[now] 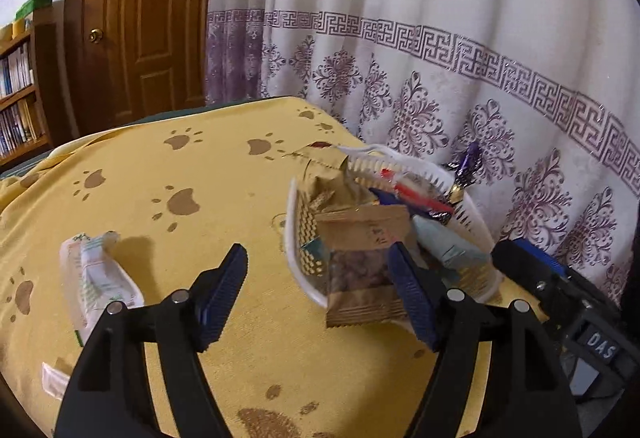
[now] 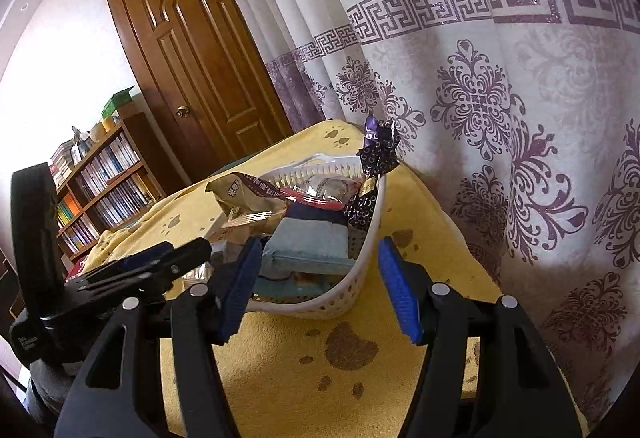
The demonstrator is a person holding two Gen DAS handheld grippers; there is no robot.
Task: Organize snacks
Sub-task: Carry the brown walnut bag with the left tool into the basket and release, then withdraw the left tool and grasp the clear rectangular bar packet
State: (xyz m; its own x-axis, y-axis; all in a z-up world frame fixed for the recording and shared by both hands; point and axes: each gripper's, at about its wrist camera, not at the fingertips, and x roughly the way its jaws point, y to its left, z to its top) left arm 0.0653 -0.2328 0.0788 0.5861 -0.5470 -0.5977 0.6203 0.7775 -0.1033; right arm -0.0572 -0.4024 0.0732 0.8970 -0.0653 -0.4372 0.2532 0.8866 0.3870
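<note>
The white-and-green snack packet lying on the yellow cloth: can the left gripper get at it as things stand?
Probably yes. The white-and-green packet lies alone beside the open, empty left gripper, with nothing between them.

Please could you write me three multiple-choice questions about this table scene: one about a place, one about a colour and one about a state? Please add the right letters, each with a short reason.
1. Where does the white snack packet with green print lie?
A. inside the white perforated plastic basket
B. on the yellow cloth, outside the basket
C. under the basket

2. What colour are the paw prints on the cloth?
A. brown
B. blue
C. red

3. In what state is the basket?
A. empty
B. turned upside down
C. upright and heaped with snack packets

Answers:
1 B: the packet rests on bare cloth, well apart from the basket's rim.
2 A: every print is brown against the yellow.
3 C: brown, blue and red packets rise above its rim.
</note>
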